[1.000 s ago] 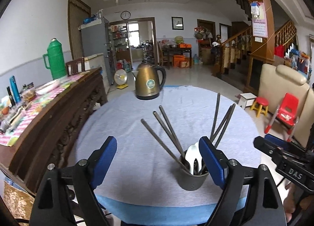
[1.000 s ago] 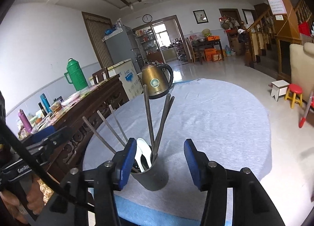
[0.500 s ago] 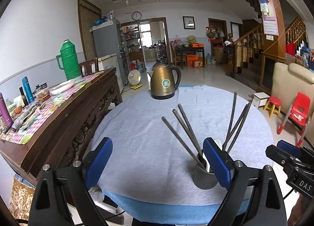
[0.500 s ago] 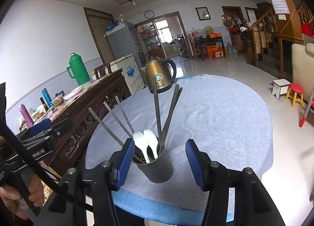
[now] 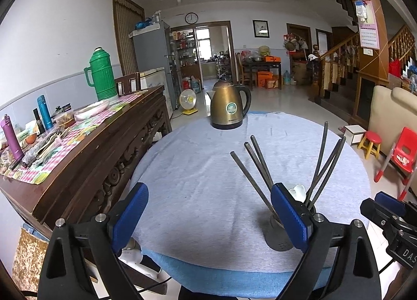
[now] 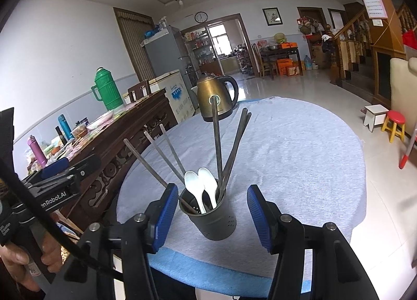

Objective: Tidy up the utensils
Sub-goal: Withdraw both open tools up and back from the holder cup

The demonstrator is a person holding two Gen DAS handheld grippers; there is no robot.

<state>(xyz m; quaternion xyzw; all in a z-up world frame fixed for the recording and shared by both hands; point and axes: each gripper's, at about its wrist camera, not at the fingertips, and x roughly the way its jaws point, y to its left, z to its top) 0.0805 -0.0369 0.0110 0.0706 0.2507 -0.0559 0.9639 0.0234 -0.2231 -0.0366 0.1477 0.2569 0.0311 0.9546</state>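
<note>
A dark grey perforated utensil holder [image 6: 213, 221] stands near the front edge of the round table [image 6: 299, 159]. It holds two white spoons [image 6: 200, 185] and several dark chopsticks [image 6: 217, 143] fanned out. My right gripper [image 6: 212, 188] is open, with the holder centred just ahead of its blue pads [image 6: 166, 211], which do not press on it. My left gripper [image 5: 208, 190] is wide open over bare cloth with nothing in it. In the left wrist view the holder [image 5: 276, 237] sits partly behind the right-hand finger [image 5: 286, 216]. The right gripper's body [image 5: 391, 214] shows at that view's edge.
A brass kettle [image 5: 229, 107] stands at the table's far side. A dark wooden sideboard [image 5: 91, 156] crowded with bottles and a green thermos [image 5: 103, 75] runs along the left. A red stool [image 5: 372, 141] and a red chair [image 5: 406, 151] stand on the floor to the right.
The left wrist view has swung leftward, so the holder now sits behind its right-hand finger, and the left jaws stand a little wider. In the right view the holder shows more fully between the pads.
</note>
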